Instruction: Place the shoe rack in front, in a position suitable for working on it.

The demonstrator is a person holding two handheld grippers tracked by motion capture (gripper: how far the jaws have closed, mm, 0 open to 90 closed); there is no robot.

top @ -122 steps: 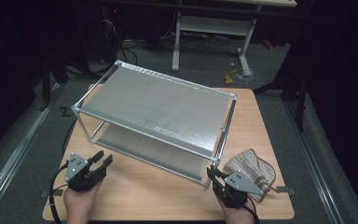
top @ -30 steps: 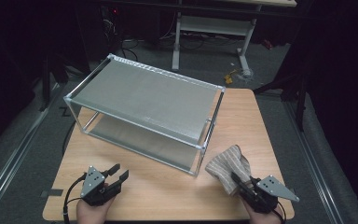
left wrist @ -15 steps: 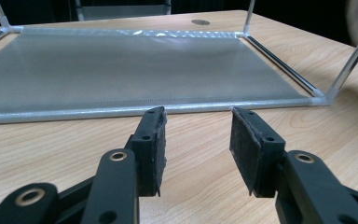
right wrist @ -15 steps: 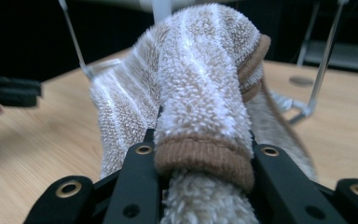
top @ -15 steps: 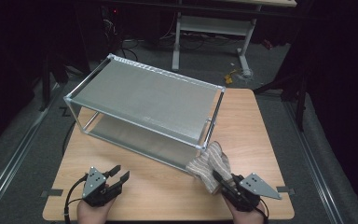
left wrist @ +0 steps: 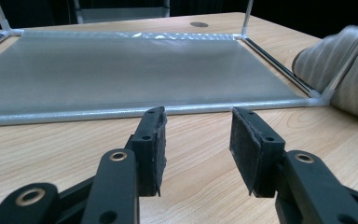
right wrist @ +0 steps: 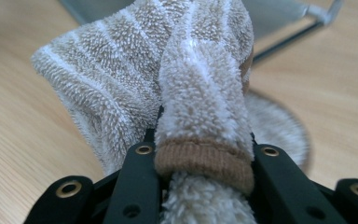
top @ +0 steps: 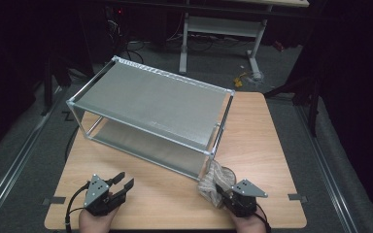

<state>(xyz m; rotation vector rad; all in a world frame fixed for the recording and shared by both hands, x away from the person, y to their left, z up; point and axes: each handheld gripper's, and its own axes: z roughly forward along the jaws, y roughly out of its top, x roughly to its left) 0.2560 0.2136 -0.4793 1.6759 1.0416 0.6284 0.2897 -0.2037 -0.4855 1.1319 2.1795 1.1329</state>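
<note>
A fluffy beige sock with pale stripes [top: 215,180] [right wrist: 200,93] is pinched at its brown cuff by my right gripper [top: 226,194] [right wrist: 204,154], which is shut on it. The sock lies bunched right beside the near right corner post of a two-tier metal wire shelf [top: 150,111] [left wrist: 121,65]. At the table's near left my left gripper [top: 124,181] [left wrist: 196,140] stands open, its jaws empty and pointing at the shelf's lower tier. The sock [left wrist: 349,70] also shows at the right of the left gripper view behind the corner post.
The wooden table [top: 252,136] carries the shelf diagonally across its middle and left. Bare wood lies to the shelf's right and along the front edge. Beyond the table stand a white desk frame [top: 218,34] and cables on a dark floor.
My right gripper has carried the sock from the table's right side leftward to the shelf's near right corner. The left gripper has barely moved over the last second.
</note>
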